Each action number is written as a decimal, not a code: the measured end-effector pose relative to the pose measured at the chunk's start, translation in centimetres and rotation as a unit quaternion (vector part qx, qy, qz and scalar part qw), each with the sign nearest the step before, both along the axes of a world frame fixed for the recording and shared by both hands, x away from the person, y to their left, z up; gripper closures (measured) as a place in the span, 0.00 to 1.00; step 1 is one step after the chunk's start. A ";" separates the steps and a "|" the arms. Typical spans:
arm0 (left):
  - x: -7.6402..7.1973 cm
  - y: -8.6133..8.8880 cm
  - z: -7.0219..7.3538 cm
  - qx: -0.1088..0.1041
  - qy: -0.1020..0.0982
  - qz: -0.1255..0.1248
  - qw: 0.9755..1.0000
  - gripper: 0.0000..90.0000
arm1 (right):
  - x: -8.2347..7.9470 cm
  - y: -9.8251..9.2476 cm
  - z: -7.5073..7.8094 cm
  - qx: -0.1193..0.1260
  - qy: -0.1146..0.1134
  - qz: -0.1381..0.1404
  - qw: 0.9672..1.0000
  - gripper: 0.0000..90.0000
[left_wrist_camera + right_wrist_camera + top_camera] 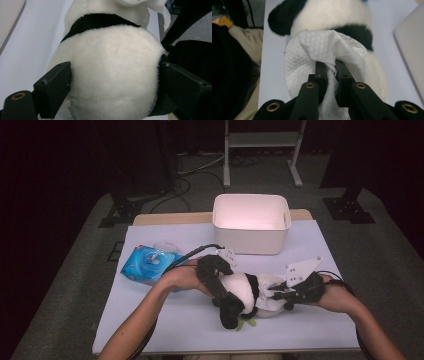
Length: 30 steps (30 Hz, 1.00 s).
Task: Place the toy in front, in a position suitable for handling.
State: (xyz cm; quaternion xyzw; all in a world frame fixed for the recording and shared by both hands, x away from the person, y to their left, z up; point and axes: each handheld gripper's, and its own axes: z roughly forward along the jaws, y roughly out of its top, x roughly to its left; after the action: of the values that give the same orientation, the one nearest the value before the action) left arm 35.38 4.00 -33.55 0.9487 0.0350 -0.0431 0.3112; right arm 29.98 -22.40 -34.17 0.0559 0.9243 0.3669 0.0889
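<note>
A black and white panda plush [241,289] lies on the white table [165,325] near its front edge. My left gripper [222,292] reaches over it from the left; in the left gripper view its jaws [113,75] stand wide and press on both sides of the panda plush's white body [112,62]. My right gripper [280,294] comes in from the right. It [329,66] is shut on a crumpled white wipe [307,50], and that wipe [267,292] lies against the plush [332,15] by its black band.
A blue pack of wet wipes [147,264] lies left of my left hand. A white plastic bin [251,222] stands at the back middle of the table. A small green bit [247,322] pokes out under the plush. The floor beyond holds cables and stand legs.
</note>
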 end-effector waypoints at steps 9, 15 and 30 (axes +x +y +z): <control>-0.8 0.3 0.1 -0.005 -0.020 0.006 1.000 0.12 | 1.2 2.6 -0.6 -0.013 0.001 0.014 1.000 0.91; -0.5 1.1 0.4 0.004 -0.012 0.027 1.000 0.09 | 1.0 2.3 -1.4 -0.009 0.021 0.013 1.000 0.91; 0.6 -1.2 -1.0 0.025 0.013 0.022 0.999 0.02 | 0.1 0.9 -2.2 0.001 0.024 0.000 1.000 0.91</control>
State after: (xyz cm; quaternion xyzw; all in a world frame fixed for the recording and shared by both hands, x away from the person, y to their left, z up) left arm 36.01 2.75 -34.57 0.9545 0.0607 -0.0481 0.2880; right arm 30.04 -21.51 -36.36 0.0643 0.9257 0.3668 0.0668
